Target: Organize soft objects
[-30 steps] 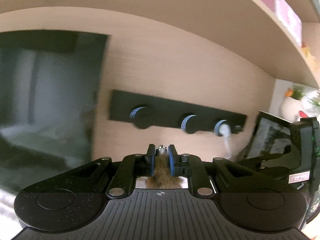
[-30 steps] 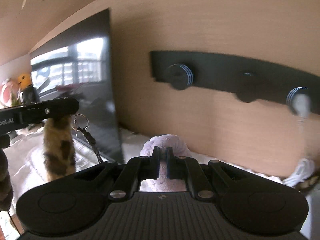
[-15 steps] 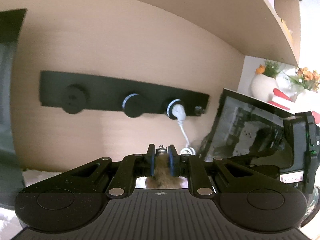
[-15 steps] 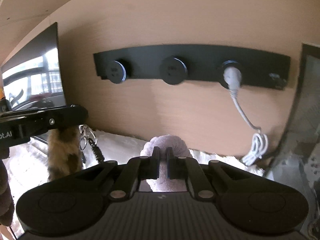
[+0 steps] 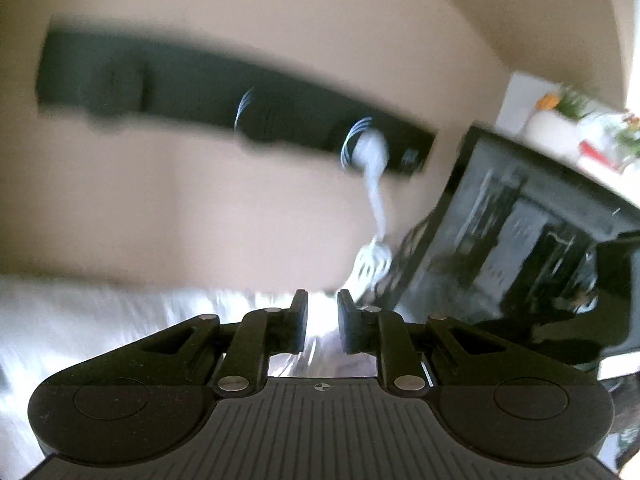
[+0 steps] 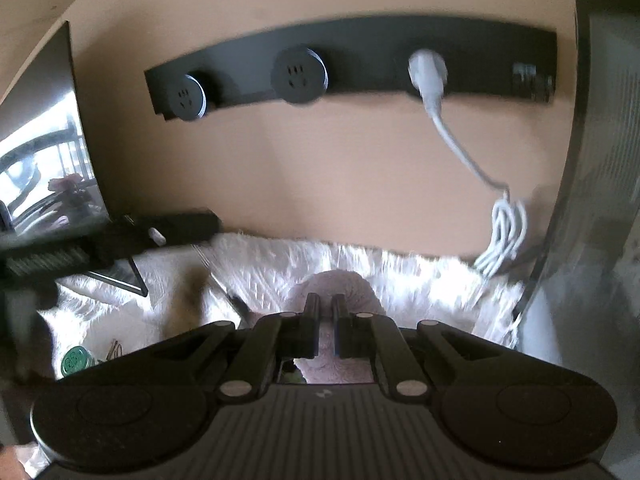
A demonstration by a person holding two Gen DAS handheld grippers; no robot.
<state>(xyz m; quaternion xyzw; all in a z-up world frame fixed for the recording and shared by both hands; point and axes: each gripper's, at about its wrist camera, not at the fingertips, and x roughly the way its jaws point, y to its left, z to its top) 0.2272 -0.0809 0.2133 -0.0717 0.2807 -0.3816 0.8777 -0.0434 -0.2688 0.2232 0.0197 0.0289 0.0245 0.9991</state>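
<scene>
My right gripper (image 6: 326,312) is shut on a pale lilac plush toy (image 6: 340,288), held just above the white fluffy rug (image 6: 420,280) near the wooden wall. My left gripper (image 5: 322,312) is open and empty; its view is blurred, with the rug (image 5: 120,312) below the fingers. From the right wrist view the left gripper (image 6: 120,236) shows at the left, dark and blurred. The brown furry keychain toy is not in view.
A black socket strip (image 6: 360,68) with a white plug and coiled cable (image 6: 504,236) is on the wall. A dark screen (image 6: 40,152) stands left and a framed dark panel (image 5: 520,232) right. A green round object (image 6: 74,364) lies on the rug.
My left gripper has opened and no longer holds the brown furry toy. Both grippers have dropped lower towards the rug and swung right.
</scene>
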